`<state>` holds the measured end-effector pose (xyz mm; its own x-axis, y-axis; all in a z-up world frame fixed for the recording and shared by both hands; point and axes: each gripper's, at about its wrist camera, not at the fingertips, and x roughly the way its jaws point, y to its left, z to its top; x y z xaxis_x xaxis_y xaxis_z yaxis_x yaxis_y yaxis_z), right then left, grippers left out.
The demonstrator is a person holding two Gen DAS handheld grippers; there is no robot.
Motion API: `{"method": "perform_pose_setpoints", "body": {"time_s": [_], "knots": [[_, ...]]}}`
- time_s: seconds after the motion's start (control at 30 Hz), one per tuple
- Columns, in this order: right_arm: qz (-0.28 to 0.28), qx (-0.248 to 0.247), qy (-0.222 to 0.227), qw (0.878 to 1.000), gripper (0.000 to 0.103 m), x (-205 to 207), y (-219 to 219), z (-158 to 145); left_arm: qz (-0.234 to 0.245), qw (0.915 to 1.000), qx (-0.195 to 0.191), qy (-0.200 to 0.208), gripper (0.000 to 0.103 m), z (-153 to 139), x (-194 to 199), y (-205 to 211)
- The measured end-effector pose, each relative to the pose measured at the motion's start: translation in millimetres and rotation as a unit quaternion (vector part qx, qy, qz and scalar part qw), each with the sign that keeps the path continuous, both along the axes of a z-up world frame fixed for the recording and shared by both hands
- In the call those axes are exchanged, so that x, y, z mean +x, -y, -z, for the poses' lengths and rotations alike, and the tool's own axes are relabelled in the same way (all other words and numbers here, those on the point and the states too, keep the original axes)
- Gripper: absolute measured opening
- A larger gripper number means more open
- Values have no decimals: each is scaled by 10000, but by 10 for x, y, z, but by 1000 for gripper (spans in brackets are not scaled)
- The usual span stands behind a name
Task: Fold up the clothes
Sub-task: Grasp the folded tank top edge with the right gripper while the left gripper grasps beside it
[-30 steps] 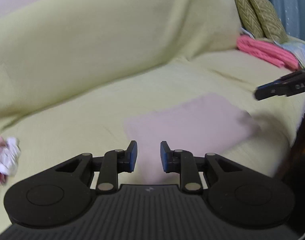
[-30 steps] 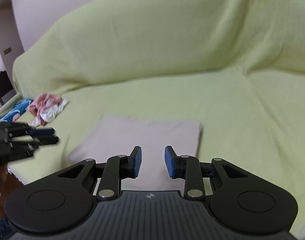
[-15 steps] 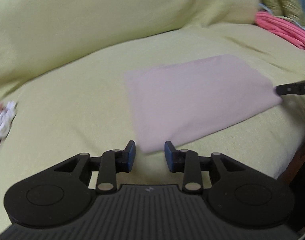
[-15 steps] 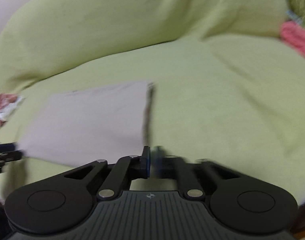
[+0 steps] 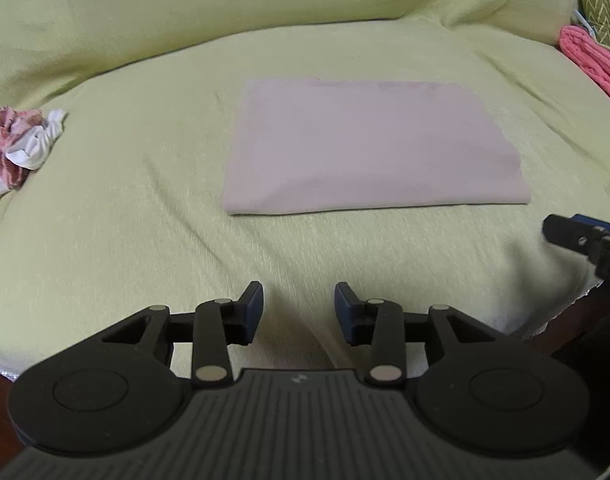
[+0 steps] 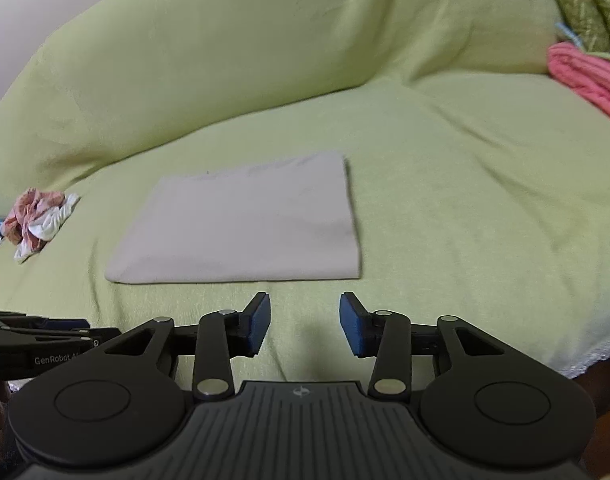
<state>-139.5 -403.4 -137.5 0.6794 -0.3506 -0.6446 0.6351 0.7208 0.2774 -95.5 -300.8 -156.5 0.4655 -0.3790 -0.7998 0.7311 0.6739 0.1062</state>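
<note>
A pale pinkish-grey garment (image 5: 369, 146) lies folded into a flat rectangle on the green-covered sofa seat (image 5: 145, 208); it also shows in the right wrist view (image 6: 245, 224). My left gripper (image 5: 298, 312) is open and empty, hovering near the seat's front edge, short of the garment. My right gripper (image 6: 305, 320) is open and empty, also just in front of the garment. Each gripper shows at the edge of the other's view: the right one (image 5: 585, 242), the left one (image 6: 45, 336).
A crumpled pink-and-white garment (image 5: 17, 148) lies at the seat's left, also in the right wrist view (image 6: 37, 216). Folded coral-pink clothes (image 5: 593, 64) and green patterned cushions (image 6: 585, 0) sit at the right end. The sofa's front edge (image 6: 585, 360) is close below.
Both grippers pulled back from the folded garment toward the seat's front edge. The right gripper's jaws went from nearly shut to open; the left jaws opened wider.
</note>
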Motion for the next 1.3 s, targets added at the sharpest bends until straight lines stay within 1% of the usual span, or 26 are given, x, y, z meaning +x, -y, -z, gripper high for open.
{"method": "perform_pose_setpoints", "body": {"time_s": [0.13, 0.23, 0.33, 0.4, 0.53, 0.6, 0.63, 0.67, 0.7, 0.73, 0.77, 0.8, 0.87, 0.9, 0.93, 0.97, 1.0, 1.07, 1.13, 1.17, 1.2, 1.23, 1.27, 1.3], "knots": [[64, -119, 108, 9999, 48, -187, -170, -158, -8, 9999, -116, 59, 40, -126, -117, -91], [60, -123, 197, 9997, 48, -260, -252, -234, 15, 9998, -172, 117, 41, -197, -208, -152], [32, -129, 249, 9996, 49, -301, -309, -273, 53, 9995, -247, 178, 42, -261, -274, -212], [-19, -104, 244, 9996, 50, -309, -329, -269, 86, 9991, -366, 196, 43, -291, -265, -267], [-184, -115, 220, 9995, 51, -190, -262, -174, 164, 9972, -678, 268, 45, -304, -121, -354], [-344, -300, 252, 9986, 51, -6, -181, -125, 328, 9961, -736, 369, 43, -261, 7, -311], [-423, -392, 269, 9980, 49, 85, -141, -101, 427, 9953, -751, 441, 39, -231, 84, -256], [-509, -478, 286, 9971, 40, 185, -99, -78, 526, 9944, -765, 512, 33, -201, 160, -199], [-619, -536, 310, 9962, 27, 317, -46, -60, 632, 9938, -729, 547, 27, -166, 223, -116], [-728, -594, 335, 9950, 22, 449, 6, -42, 751, 9931, -719, 541, 16, -132, 286, -22], [-835, -649, 349, 9938, 19, 580, 60, -22, 876, 9922, -736, 501, 11, -100, 352, 75], [-932, -693, 320, 9927, 18, 706, 123, 9, 968, 9912, -747, 500, 11, -72, 416, 173], [-1120, -780, 239, 9904, 18, 957, 250, 76, 1146, 9886, -734, 638, 10, -14, 569, 340], [-1191, -813, 90, 9895, 18, 1068, 325, 138, 1208, 9878, -696, 696, 10, 29, 651, 418], [-1262, -821, -34, 9886, 18, 1142, 395, 202, 1257, 9878, -607, 687, 10, 95, 733, 493], [-1312, -831, -114, 9878, 15, 1182, 473, 265, 1306, 9877, -522, 680, 10, 159, 813, 567], [-1278, -858, -110, 9880, 14, 1173, 551, 293, 1376, 9863, -554, 723, 10, 200, 871, 600], [-1185, -883, -100, 9890, 17, 1149, 712, 340, 1539, 9828, -613, 819, 15, 231, 980, 660], [-866, -651, -52, 9941, 15, 1085, 913, 311, 1525, 9830, -703, 748, 16, 166, 1131, 709], [-785, -559, 77, 9953, 19, 1053, 1011, 285, 1452, 9836, -838, 663, 16, 112, 1233, 713], [-728, -526, 208, 9957, 25, 1028, 1102, 255, 1340, 9845, -981, 558, 16, 54, 1352, 713], [-683, -493, 333, 9959, 28, 1008, 1192, 228, 1224, 9850, -1144, 411, 17, 3, 1484, 708], [-695, -459, 431, 9956, 33, 1014, 1277, 213, 1104, 9850, -1294, 285, 22, -28, 1609, 703], [-712, -416, 524, 9952, 36, 1022, 1359, 202, 991, 9852, -1388, 177, 22, -33, 1715, 702]]}}
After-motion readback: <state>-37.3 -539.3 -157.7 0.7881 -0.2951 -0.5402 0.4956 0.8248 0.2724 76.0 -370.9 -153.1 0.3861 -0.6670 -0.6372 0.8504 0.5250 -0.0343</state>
